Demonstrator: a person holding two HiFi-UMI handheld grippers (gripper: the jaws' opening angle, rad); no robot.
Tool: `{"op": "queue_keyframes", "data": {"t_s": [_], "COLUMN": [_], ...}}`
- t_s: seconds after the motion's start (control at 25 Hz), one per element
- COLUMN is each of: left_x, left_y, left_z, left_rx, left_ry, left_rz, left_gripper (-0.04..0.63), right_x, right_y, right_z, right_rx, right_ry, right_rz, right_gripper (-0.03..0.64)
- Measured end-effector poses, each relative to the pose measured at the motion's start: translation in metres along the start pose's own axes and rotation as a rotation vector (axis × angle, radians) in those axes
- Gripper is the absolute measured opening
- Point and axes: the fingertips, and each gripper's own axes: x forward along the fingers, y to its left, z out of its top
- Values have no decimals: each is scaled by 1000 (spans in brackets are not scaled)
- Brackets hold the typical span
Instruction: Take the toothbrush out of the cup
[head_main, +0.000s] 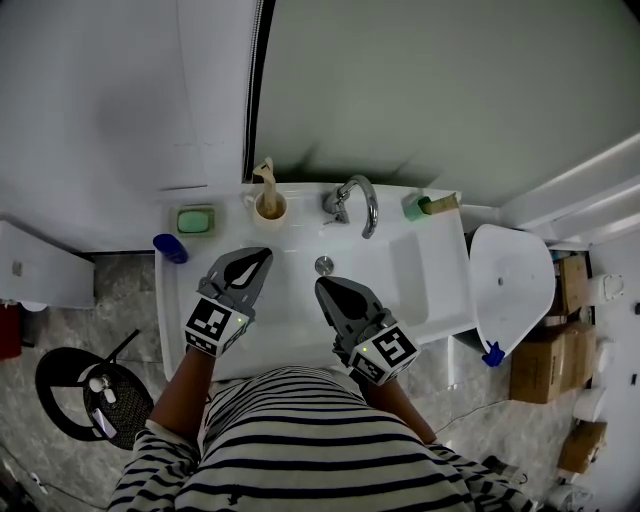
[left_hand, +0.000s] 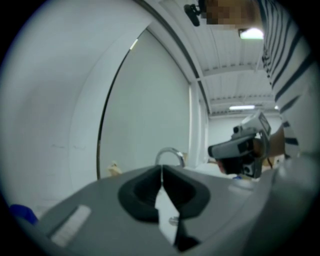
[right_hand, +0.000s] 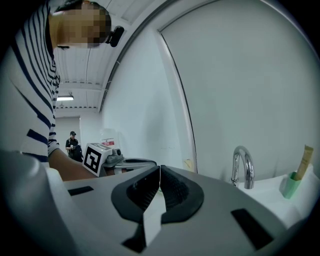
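One white sink (head_main: 430, 280) fills the middle of the head view, and both tools hang low over its basin, likely poised for the reach. The left gripper (head_main: 262, 254) is clenched with nothing between its jaws. The right gripper (head_main: 322, 285) is clenched on nothing too, so one would have to open before any grab. On the back ledge, at nine o'clock of the faucet (head_main: 355, 205), the cup (head_main: 270, 208) stands upright, probably to keep the toothbrush (head_main: 266, 175) sticking up within reach. The brush sits inside it, apart from both grippers: twelve o'clock from the left gripper's tips, eleven o'clock from the right's.
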Motion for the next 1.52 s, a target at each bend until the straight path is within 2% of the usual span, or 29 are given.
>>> {"op": "queue_keyframes", "data": {"t_s": [0.84, 1.52], "left_x": [21, 39], "left_y": [21, 40], "left_z": [-5, -6], "left_rx": [18, 35], "left_ry": [22, 39], "left_rz": [28, 60], "left_gripper": [14, 46], "right_x": [-10, -12], "right_y": [-6, -9], "right_z": [1, 0], "right_rx": [1, 5], "right_ry": [1, -2], "right_rz": [-29, -41], "right_gripper": [8, 8]}}
